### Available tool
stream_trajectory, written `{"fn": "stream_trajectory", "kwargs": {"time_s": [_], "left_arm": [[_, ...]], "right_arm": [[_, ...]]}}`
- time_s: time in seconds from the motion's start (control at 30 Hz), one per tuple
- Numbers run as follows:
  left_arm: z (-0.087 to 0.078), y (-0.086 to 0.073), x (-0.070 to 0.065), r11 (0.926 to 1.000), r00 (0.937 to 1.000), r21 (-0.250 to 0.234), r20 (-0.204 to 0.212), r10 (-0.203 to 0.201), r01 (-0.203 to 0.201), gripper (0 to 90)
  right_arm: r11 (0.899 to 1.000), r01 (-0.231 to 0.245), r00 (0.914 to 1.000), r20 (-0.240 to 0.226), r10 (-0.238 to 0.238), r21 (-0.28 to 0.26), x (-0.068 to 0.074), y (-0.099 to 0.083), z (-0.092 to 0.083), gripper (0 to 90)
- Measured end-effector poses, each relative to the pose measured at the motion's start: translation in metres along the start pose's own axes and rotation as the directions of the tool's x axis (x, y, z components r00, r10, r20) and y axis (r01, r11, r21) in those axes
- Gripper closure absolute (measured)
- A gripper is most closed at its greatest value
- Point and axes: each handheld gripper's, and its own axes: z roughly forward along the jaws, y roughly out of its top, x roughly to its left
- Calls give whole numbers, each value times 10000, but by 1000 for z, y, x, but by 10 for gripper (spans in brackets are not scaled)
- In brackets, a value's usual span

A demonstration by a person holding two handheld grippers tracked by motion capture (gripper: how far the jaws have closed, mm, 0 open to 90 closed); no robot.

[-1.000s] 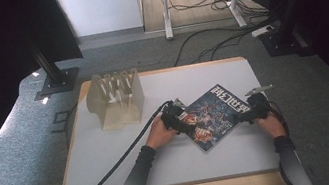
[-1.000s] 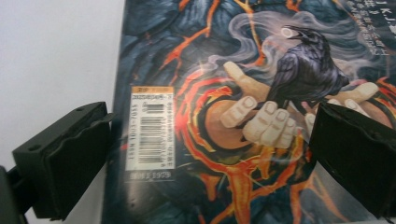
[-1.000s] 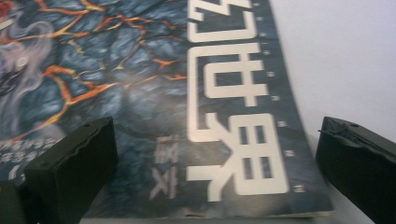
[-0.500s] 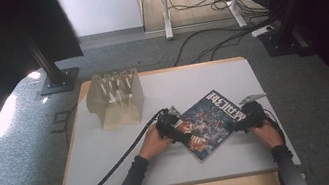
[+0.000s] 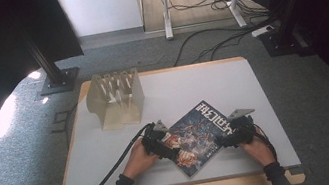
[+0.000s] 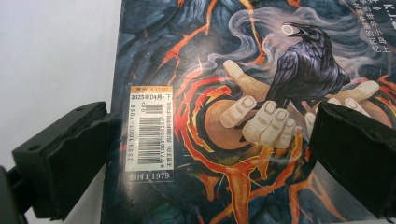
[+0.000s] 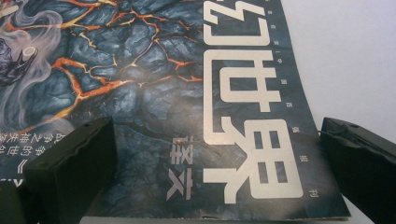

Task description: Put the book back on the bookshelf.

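At the far left of the white table top (image 5: 253, 88) stands a pale slotted file rack (image 5: 115, 99), its dividers upright and nothing in the slots that I can see. Nearer the person, a magazine (image 5: 194, 137) lies flat on the table, cover up, turned at a slant: its long axis runs from the near corner toward the far right, with the big white title (image 7: 243, 126) at the far end and reading upside down from the person's side. The left gripper (image 5: 157, 143) sits at the magazine's left edge with its jaws spread wide and nothing clamped. In the left gripper view one jaw lies off the cover over bare table beside the spine edge, the other over the artwork, and the barcode label (image 6: 150, 133) and the raven on the painted hand (image 6: 303, 60) fall between them. The right gripper (image 5: 233, 134) is at the title end, jaws likewise released; in the right gripper view the title characters lie between the two jaws, and the right jaw sits just past the paper's edge.
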Motion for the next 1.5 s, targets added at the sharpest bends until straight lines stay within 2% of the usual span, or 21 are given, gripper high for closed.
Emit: {"fn": "stream_trajectory", "kwargs": {"time_s": [0.1,0.23,0.37,0.47,0.6,0.77,0.83,0.93,1.03,1.13,1.23,1.33,1.37,1.43,1.5], "left_arm": [[-1,-3,-2,10000,10000,-89,-26,-38,38,0],[-2,-4,-4,9999,9999,-123,-96,-99,98,0],[-2,-6,-8,9997,9998,-186,-136,-165,162,0],[-4,-9,-13,9997,9998,-175,-126,-154,152,0],[-7,-13,-25,10000,10000,-36,-41,-31,31,0],[-11,-18,-41,9999,10000,88,-19,56,-56,0],[-12,-19,-43,9999,10000,122,19,98,-98,0],[-15,-20,-41,9986,9989,360,280,383,-393,0],[-19,-21,-37,9968,9967,459,519,625,-649,0],[-27,-22,-30,9969,9975,356,-42,709,-707,0],[-40,-27,-16,9993,9981,152,-506,357,-350,0],[-48,-34,-5,10000,9961,32,-881,42,-39,0],[-52,-40,1,9998,9936,-16,-1113,-212,212,0],[-55,-45,7,9989,9903,-54,-1307,-472,469,0],[-57,-51,15,9968,9839,-58,-1601,-798,799,0]], "right_arm": [[9995,242,9997,26,-241,-189,3,-3,-2,0],[9997,109,9998,-144,-113,-238,-2,-11,-12,21],[9994,140,9999,99,-137,-320,-5,-21,-26,30],[9995,293,9994,187,-291,-80,-6,-30,-32,38],[9989,440,9990,32,-441,130,-5,-35,-29,22],[9983,532,9986,55,-533,225,-6,-28,-23,0],[9982,524,9986,39,-525,294,-7,-24,-22,0],[9968,618,9981,16,-620,498,-10,-20,-20,0],[9980,463,9989,-7,-463,439,-12,-17,-16,0],[9991,228,9997,-25,-227,361,-15,-14,-11,0],[9993,119,9999,51,-121,361,-17,-8,-6,0],[9992,89,9999,97,-93,378,-19,-3,0,0],[9993,78,9999,120,-82,374,-19,-1,1,0],[9992,78,9999,151,-84,393,-21,3,5,0],[9991,30,9999,151,-37,414,-22,7,8,0]]}}
